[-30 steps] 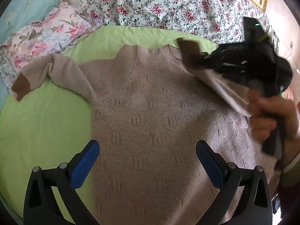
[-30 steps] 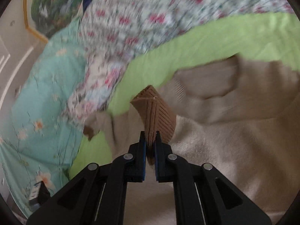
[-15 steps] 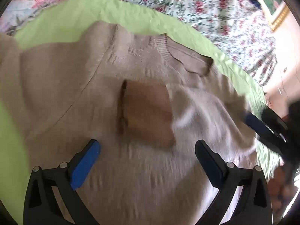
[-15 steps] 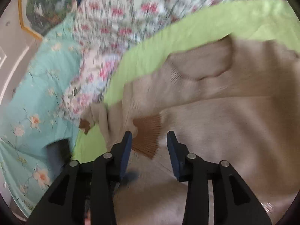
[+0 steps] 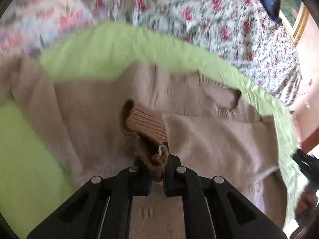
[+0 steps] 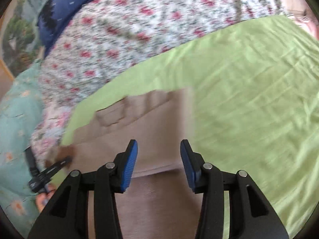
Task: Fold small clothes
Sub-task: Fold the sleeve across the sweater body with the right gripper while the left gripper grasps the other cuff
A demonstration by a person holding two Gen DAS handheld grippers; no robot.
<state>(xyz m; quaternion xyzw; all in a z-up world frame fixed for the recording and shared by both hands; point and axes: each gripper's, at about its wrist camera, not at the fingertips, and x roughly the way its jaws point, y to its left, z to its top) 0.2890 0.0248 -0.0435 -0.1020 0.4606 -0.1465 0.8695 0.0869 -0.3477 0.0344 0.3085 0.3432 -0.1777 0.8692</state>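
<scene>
A beige knitted sweater [image 5: 199, 139] lies flat on a green sheet [image 5: 119, 47], its right sleeve folded across the chest. My left gripper [image 5: 158, 171] is shut on that sleeve's brown ribbed cuff [image 5: 145, 125] and holds it over the sweater's middle. My right gripper [image 6: 157, 163] is open and empty, low over the sweater's right side [image 6: 151, 119] near the fold edge. The left gripper with the cuff shows small in the right wrist view [image 6: 59, 163]. The sweater's other sleeve [image 5: 24, 79] stretches out to the left.
The green sheet [image 6: 249, 99] lies on a bed with a floral quilt [image 5: 209, 10] behind. A dark blue cloth [image 6: 63, 10] lies on the quilt. A teal flowered cover [image 6: 16, 119] is at the left. A framed picture [image 5: 295, 16] hangs at the back.
My right gripper let go of the brown cuff on the chest and drew back to the right. My left gripper moved in and shut on that cuff.
</scene>
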